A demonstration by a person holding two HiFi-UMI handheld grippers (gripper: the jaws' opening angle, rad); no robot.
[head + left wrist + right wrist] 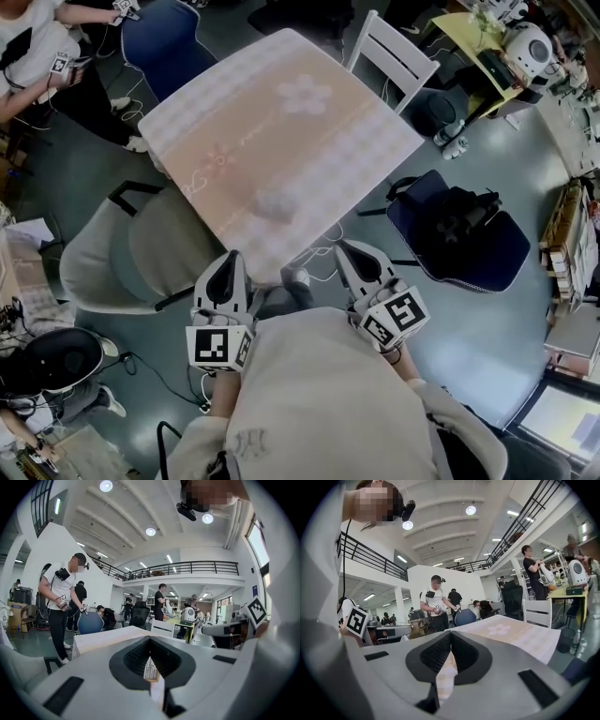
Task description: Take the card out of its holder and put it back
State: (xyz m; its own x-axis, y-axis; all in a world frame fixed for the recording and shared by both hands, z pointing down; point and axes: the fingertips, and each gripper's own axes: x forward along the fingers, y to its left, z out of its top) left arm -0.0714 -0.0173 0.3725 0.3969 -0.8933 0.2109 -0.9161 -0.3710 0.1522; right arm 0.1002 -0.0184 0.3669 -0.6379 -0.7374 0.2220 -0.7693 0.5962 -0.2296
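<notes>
In the head view, a pale, blurred card holder (273, 203) is seen on the patterned table (309, 141), close to the near corner. Its outline is too soft for the card to be told from the holder. The long axis appears to run across the picture, towards the two near edges, though this is not sharp.

Neither gripper view shows the holder. There the table (105, 639) (511, 637) is seen only at a grazing angle, with standing people and a railed gallery behind it.

The left gripper (228, 260) and the right gripper (346, 249) are held low on either side of the near corner, close to the person's body and well apart from the holder.

In the left gripper view, the left gripper's (150, 640) jaws are pressed together at the tips. A small printed pale strip shows in the slit below them and cannot be identified. In the right gripper view, the right gripper's (450, 633) jaws are likewise closed tip to tip, with only pale checked cloth seen through the slit.

A white chair (394, 56) stands at the far right edge.
</notes>
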